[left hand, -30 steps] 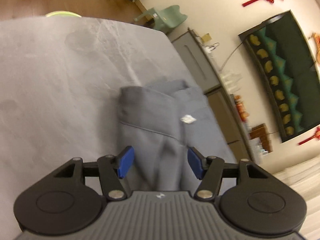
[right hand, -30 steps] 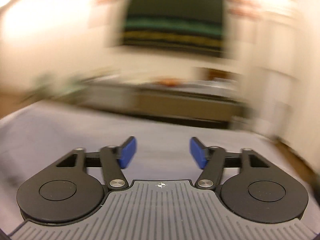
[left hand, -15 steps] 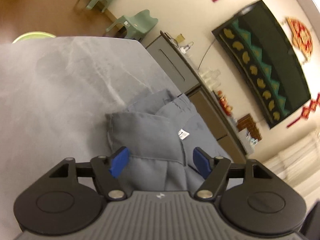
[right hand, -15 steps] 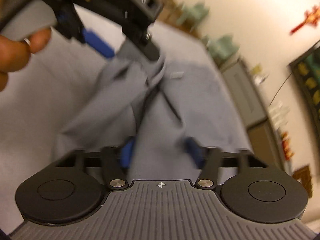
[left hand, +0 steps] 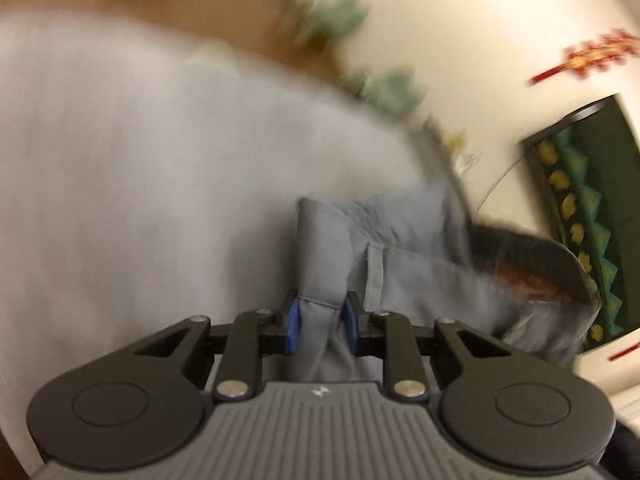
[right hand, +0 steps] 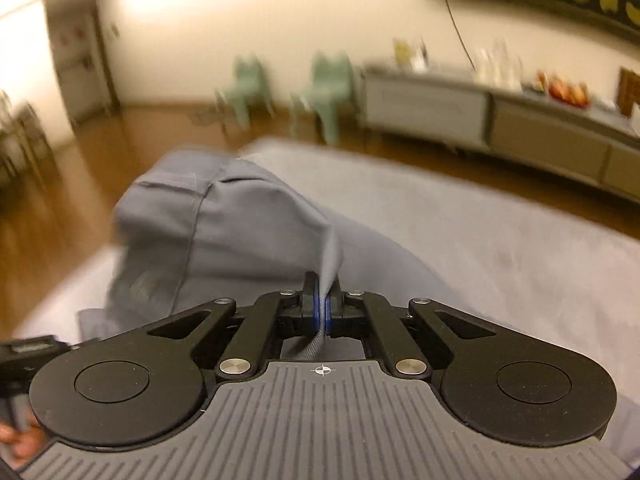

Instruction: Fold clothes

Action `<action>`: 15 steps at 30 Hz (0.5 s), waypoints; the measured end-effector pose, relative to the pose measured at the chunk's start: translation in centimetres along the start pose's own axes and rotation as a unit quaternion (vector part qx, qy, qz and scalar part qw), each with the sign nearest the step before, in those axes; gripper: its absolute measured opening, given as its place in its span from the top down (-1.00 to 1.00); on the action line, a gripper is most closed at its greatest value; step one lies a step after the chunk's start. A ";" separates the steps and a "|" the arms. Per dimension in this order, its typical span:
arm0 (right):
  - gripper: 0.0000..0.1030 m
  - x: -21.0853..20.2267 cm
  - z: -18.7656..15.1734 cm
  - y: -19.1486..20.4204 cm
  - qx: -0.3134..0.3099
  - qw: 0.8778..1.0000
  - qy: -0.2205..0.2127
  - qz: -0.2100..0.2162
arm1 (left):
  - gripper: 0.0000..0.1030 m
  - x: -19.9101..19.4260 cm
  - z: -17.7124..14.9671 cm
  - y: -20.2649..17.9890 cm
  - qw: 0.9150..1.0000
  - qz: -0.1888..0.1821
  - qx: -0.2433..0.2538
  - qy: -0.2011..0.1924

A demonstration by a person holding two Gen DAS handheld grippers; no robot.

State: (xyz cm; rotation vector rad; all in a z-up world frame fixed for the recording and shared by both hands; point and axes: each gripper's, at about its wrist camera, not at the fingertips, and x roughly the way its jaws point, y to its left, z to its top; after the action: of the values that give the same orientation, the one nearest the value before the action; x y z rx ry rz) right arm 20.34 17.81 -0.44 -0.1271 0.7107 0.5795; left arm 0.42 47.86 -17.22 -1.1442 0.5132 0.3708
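A grey garment lies bunched on the pale grey table cover. In the left wrist view, my left gripper has a thick fold of it between the blue pads, and its jaws are closing and press on the fold. In the right wrist view, my right gripper is shut on a thin edge of the garment, which rises as a peak from the pads. The cloth is lifted a little off the table cover. A dark blurred shape crosses the garment's right end.
Two green chairs and a long low sideboard stand along the far wall, beyond a wooden floor. A dark wall panel hangs at the right. Part of a hand shows at the lower left edge.
Both grippers went from open to closed on the grey garment. The right one swung over from facing the wall to the cloth. The left one moved in onto a fold.
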 end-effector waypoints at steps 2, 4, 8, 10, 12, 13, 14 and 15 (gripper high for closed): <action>0.98 0.4 -0.8 -0.1 0.012 1.000 0.005 0.013 | 0.53 -1.9 0.4 -1.4 0.999 -0.018 0.038 -0.030; 0.99 -0.2 -0.7 0.3 0.013 0.999 -0.002 0.029 | 0.52 -3.5 -0.1 -3.2 0.994 -0.018 0.087 -0.069; 0.98 -2.1 1.1 1.7 0.000 0.998 -0.035 0.048 | 0.45 -5.5 -1.6 -6.0 0.979 -0.001 0.160 -0.128; 0.98 -2.7 1.4 2.1 -0.003 0.998 -0.040 0.047 | 0.02 -5.7 -1.8 -6.1 0.979 0.007 0.154 -0.131; 0.98 -2.9 1.3 2.5 -0.004 0.998 -0.036 0.042 | -0.14 -4.7 -0.8 -4.9 0.993 -0.034 0.094 -0.068; 0.95 -2.3 1.3 2.9 -0.006 0.999 -0.022 0.032 | -0.07 -4.0 -0.2 -3.7 0.996 -0.055 0.052 -0.039; 0.89 -1.4 1.0 2.8 -0.014 1.000 -0.002 0.015 | -0.05 -3.7 0.1 -2.5 0.998 -0.058 0.018 -0.023; 0.61 -0.5 0.7 3.0 -0.030 0.999 0.017 -0.002 | -0.04 -3.9 0.4 -2.1 0.998 -0.057 0.010 -0.025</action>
State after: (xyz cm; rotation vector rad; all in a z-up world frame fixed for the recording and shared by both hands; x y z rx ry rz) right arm 18.89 20.29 0.66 -0.1936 0.7255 0.5964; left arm -1.64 47.35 -13.35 -1.1363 0.4045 0.2943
